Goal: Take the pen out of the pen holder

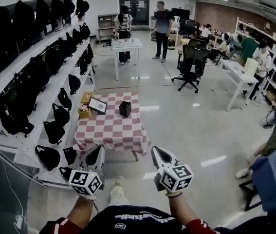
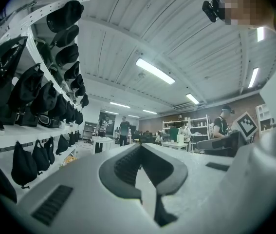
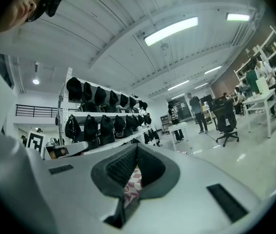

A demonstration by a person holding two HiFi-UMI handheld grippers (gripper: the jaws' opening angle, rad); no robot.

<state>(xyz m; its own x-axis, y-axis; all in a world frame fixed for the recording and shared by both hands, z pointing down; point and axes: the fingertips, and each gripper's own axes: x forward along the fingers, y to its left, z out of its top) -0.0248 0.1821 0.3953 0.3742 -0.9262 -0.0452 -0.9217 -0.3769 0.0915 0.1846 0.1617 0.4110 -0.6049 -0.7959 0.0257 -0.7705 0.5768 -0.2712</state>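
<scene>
Pen holder (image 1: 125,108), probably the small black box; contents indistinct.

No text, number or brand can be read in any view. My dark navy fabric shirt (image 1: 138,221) carries one line of white lettering, upside down and too small to read. My left gripper (image 1: 95,156) and right gripper (image 1: 161,156) each bear a white cube with black square marker patterns and no characters.

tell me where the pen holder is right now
In the head view, the black pen holder stands toward the far right of the checkered table, just right of a framed picture.
</scene>
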